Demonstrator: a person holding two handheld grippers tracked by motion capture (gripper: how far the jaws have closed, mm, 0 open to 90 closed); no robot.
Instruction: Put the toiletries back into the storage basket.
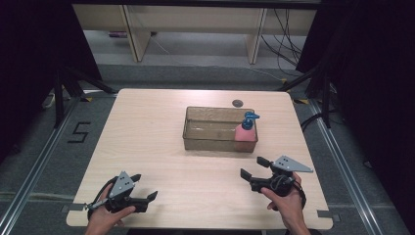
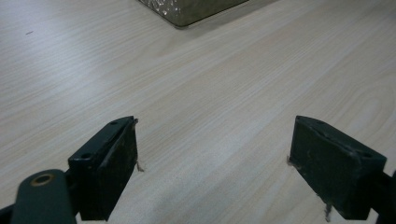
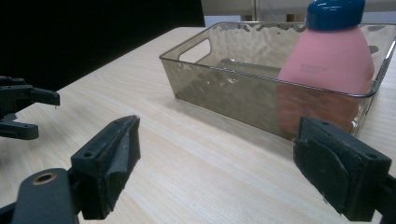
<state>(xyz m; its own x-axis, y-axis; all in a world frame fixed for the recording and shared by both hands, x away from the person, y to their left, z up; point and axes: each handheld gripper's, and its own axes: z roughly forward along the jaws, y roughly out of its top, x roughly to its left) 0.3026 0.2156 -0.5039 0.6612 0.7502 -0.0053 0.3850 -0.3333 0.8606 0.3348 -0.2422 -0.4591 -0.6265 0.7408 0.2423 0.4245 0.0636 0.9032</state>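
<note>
Pink bottle, blue pump cap, upright in right end of clear tray on surface. Right hand-held gripper near tray, jaws wide, empty. Left hand-held gripper well apart, likewise agape.

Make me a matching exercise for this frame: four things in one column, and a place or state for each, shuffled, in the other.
Things:
1. pink bottle
2. tinted bin
3. left gripper
4. dark round spot

Places or states:
A. on the table just beyond the bin's far edge
B. upright in the bin's right end
C. jaws open, nothing between them, near the table's front edge
D. on the table, right of its middle

Pairs: 1-B, 2-D, 3-C, 4-A
</note>
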